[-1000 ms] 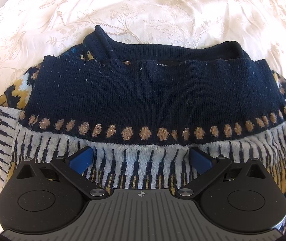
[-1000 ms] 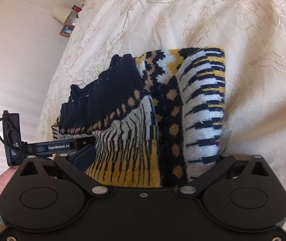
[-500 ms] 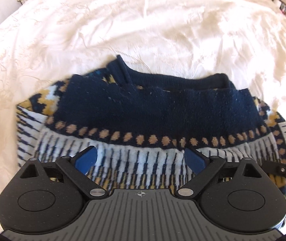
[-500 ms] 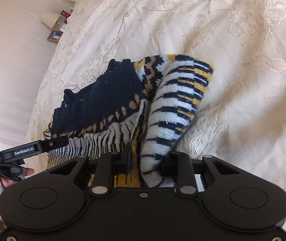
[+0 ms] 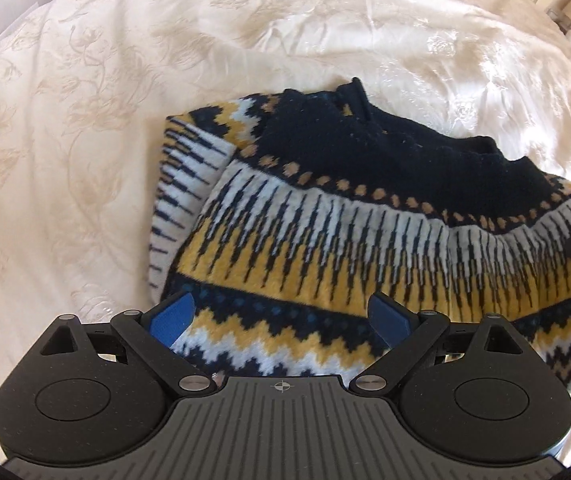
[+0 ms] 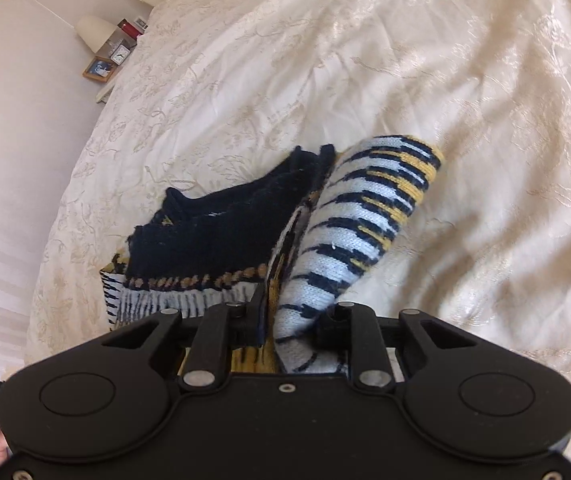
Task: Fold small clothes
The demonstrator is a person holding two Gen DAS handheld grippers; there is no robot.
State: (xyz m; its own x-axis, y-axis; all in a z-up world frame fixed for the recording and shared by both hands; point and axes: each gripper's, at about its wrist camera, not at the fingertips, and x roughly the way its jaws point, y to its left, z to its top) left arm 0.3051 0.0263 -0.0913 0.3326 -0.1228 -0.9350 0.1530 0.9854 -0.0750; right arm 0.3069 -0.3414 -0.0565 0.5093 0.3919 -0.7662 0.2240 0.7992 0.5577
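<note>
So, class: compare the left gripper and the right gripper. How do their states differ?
The left gripper has its jaws spread wide over the sweater, clamping nothing; the right gripper has its jaws closed on a fold of the sweater. The left shows blue pads; the right's are hidden. Both are black.

Cream bedspread (floral embroidery); lamp, framed pic nearby.

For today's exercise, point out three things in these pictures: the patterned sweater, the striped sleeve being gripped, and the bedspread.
patterned sweater [image 5: 325, 264], left wrist view, on the yellow band of its body.
striped sleeve [image 6: 361, 216], right wrist view, on the middle of the raised fold.
bedspread [image 5: 65, 140], left wrist view, on a bare embroidered patch.
</note>
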